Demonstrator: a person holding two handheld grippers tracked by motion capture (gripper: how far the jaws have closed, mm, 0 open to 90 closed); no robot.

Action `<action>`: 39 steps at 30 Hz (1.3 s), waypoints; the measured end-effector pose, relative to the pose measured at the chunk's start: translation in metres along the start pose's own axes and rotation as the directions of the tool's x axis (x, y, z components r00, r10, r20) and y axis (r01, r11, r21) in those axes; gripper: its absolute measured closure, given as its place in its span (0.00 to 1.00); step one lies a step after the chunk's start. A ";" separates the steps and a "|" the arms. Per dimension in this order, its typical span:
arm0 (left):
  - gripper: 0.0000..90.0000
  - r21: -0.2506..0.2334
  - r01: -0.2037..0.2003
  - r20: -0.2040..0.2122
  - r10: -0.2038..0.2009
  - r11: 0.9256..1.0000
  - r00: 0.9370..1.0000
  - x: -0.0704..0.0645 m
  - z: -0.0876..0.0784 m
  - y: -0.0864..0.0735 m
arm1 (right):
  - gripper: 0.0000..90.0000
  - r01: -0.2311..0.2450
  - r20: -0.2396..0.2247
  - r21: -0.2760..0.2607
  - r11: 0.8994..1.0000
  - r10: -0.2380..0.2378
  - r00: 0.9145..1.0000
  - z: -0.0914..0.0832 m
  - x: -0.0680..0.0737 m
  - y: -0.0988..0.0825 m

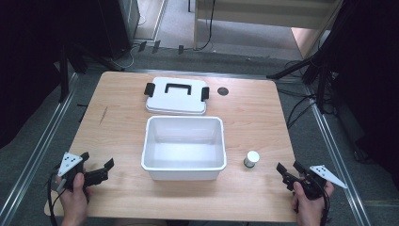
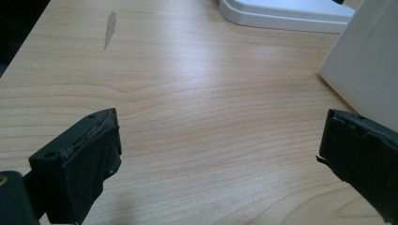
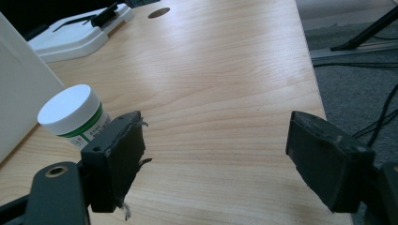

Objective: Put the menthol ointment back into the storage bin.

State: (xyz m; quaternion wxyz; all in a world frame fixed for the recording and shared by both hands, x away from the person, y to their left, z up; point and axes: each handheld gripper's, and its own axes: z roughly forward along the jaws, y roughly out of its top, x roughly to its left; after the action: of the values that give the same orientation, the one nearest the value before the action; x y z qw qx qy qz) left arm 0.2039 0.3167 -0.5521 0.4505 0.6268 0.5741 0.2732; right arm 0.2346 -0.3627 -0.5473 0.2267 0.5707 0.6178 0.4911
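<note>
While resting low at the near table (image 1: pixel 117 94) corners, both pairs of jaws standing wide apart, gripping nothing.

Starting at the left gripper (image 1: pixel 99 170), idling beside the open white bin (image 1: pixel 184 162), its lid (image 1: pixel 176 95) lying behind; passing to the small white jar (image 1: pixel 251 159), sitting upright between bin and right gripper (image 1: pixel 288 172); risking a tip or roll off the near edge, if nudged by one jaw during a skewed approach.
</note>
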 end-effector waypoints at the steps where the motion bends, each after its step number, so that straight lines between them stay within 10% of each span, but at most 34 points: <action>1: 0.00 0.002 0.001 0.000 -0.001 1.000 1.000 0.000 0.000 0.000 | 0.22 0.010 0.008 0.008 1.000 -0.010 1.000 0.001 0.001 0.000; 10: 0.00 0.010 -0.004 -0.010 0.004 1.000 1.000 -0.001 0.001 0.000 | 0.23 0.109 0.024 0.144 0.984 -0.113 0.993 0.010 0.015 0.007; 18: 0.00 0.008 -0.007 -0.008 0.007 1.000 1.000 0.000 0.001 0.001 | 0.23 0.186 -0.036 0.325 0.927 -0.184 0.982 0.019 0.028 0.030; 20: 0.00 0.010 -0.007 -0.006 0.007 1.000 1.000 0.000 0.001 0.001 | 0.24 0.229 -0.058 0.427 0.875 -0.226 0.972 0.025 0.037 0.040; 21: 0.00 0.011 -0.006 -0.004 0.006 1.000 1.000 0.000 0.001 0.001 | 0.24 0.261 -0.072 0.492 0.830 -0.260 0.963 0.029 0.044 0.046; 28: 0.00 0.022 -0.007 -0.007 0.008 1.000 1.000 0.000 0.003 0.001 | 0.27 0.362 -0.116 0.693 0.624 -0.398 0.910 0.049 0.075 0.069; 29: 0.00 0.022 -0.007 -0.007 0.008 1.000 1.000 0.000 0.003 0.001 | 0.27 0.362 -0.116 0.693 0.624 -0.398 0.910 0.049 0.075 0.069; 30: 0.00 0.022 -0.007 -0.007 0.007 1.000 1.000 0.000 0.003 0.001 | 0.27 0.371 -0.133 0.713 0.595 -0.404 0.905 0.054 0.085 0.075; 32: 0.00 0.022 -0.007 -0.006 0.007 1.000 1.000 0.000 0.003 0.001 | 0.27 0.379 -0.150 0.718 0.584 -0.403 0.903 0.057 0.091 0.078; 33: 0.00 0.022 -0.005 -0.007 0.006 1.000 1.000 0.000 0.003 0.001 | 0.27 0.397 -0.179 0.730 0.556 -0.406 0.896 0.062 0.100 0.082; 39: 0.00 0.021 -0.001 -0.003 0.001 1.000 1.000 0.000 0.003 0.001 | 0.28 0.397 -0.173 0.757 0.519 -0.427 0.888 0.081 0.119 0.089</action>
State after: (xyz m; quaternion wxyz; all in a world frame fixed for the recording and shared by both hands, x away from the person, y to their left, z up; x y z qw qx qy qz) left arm 0.2069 0.3165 -0.5523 0.4428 0.6313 0.5775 0.2681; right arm 0.3165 -0.2357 -0.4705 0.0791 0.4573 0.8802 0.0990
